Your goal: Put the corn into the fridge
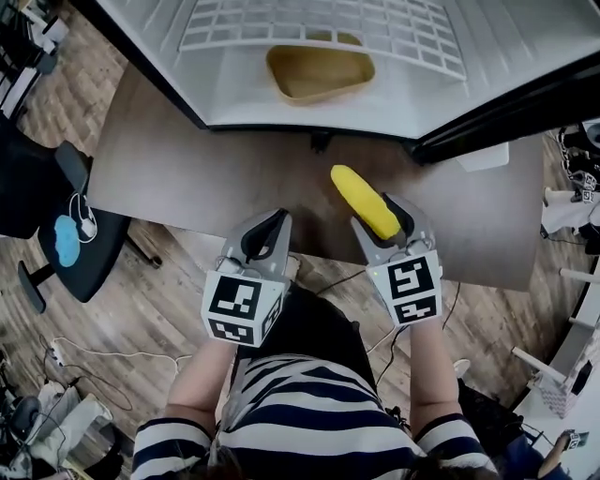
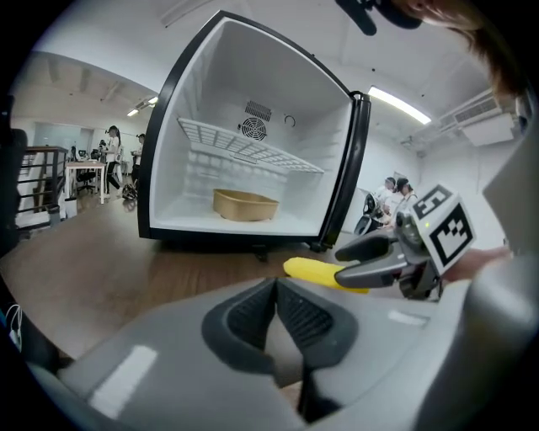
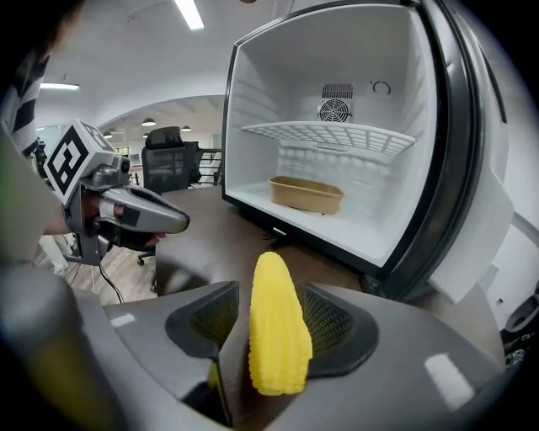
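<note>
Yellow corn (image 1: 366, 202): lay flat on the brown tabletop (image 1: 169, 178) just in front of the open fridge (image 1: 141, 28), not yet inside. Pointed tip-first toward the fridge, butt end between the fingers of the right gripper (image 1: 382, 217). Right fingers: spread wide, strip of tabletop visible between one pad and the cob, so judged unclamped; contact on the other side not confirmable. Left gripper (image 2: 276, 284): fingers pressed together tip to tip, held nothing, hovered beside the right gripper, also in front of the fridge. Inside the fridge: tan tray (image 1: 319, 73) on the floor, white wire shelf (image 1: 319, 28) above.

Judged step: grasp on the corn, then carry into the fridge.

Risks, judged only:
- Squeeze-out toward the fridge with a close on the tapered, rounded cob off its middle; could also roll sideways along the tabletop.
- Droop or slip mid-carry with a hold on the butt end alone, most of the length out ahead of the fingers.
- Clip on the fridge's black front edge or lower sill with too low an entry.
- Bad landing on the tray rim, possible tip or bounce back out of the fridge.
- Knock from the left gripper, parked close by.
</note>
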